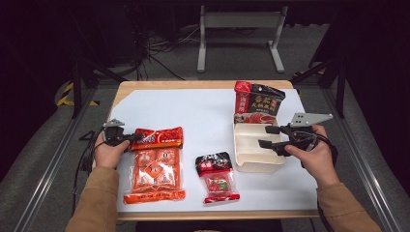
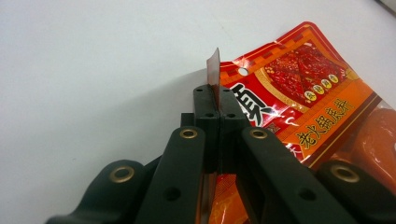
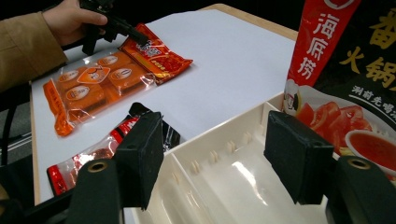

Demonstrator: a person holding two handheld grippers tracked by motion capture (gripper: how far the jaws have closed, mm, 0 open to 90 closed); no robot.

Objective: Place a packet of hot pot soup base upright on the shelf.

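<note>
My left gripper is shut on the left edge of a red sauce packet lying on the white sheet; in the left gripper view the jaws pinch its upturned edge, and the packet stretches off to the right. My right gripper hangs open over a white divided tray, nothing between its pads. The tray's rim runs below them. A black and red hotpot-base bag stands upright at the tray's far end, also close on the right as the bag.
An orange clear packet of several cakes lies just in front of the red packet. A small red and black packet lies left of the tray. Bare white sheet spans the table's middle and back. A metal stand is on the floor beyond.
</note>
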